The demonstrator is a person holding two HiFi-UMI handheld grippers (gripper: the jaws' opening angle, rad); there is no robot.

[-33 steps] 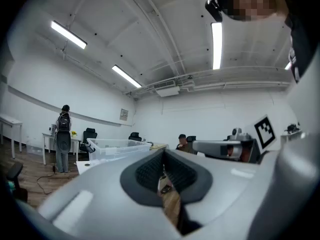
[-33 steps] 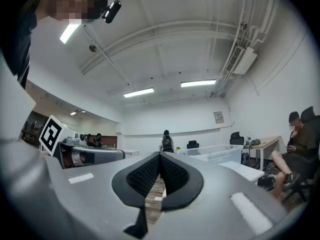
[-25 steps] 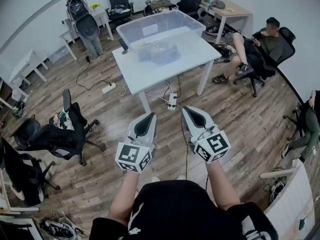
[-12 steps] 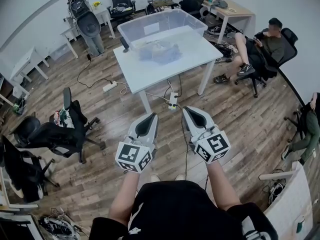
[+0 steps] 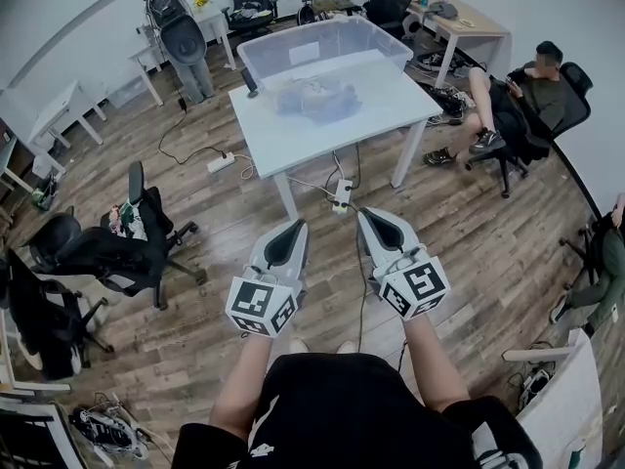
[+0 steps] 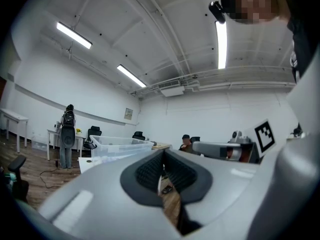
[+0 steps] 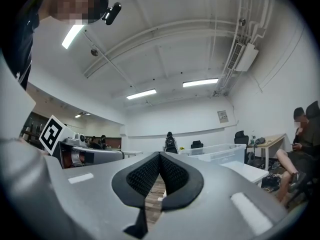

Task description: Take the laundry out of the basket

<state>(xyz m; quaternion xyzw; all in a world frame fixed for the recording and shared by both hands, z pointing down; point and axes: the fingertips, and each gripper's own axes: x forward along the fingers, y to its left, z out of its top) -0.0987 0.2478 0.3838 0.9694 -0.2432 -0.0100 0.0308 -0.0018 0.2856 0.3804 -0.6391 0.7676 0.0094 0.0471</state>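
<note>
Wooden flooring [image 5: 469,233] fills most of the head view. The white table [image 5: 288,147] is seen well ahead and has drawn slightly nearer than a second ago, so an approach is judged to be under way. The clear basket [image 5: 371,37] is stood on it. The grey laundry [image 5: 317,98] is apparently seen through the basket's front wall, though that cannot be confirmed. The left gripper [image 5: 289,227] and right gripper [image 5: 375,215] are held side by side as before, each with pads pressed together on nothing. No garment has been reached yet.
</note>
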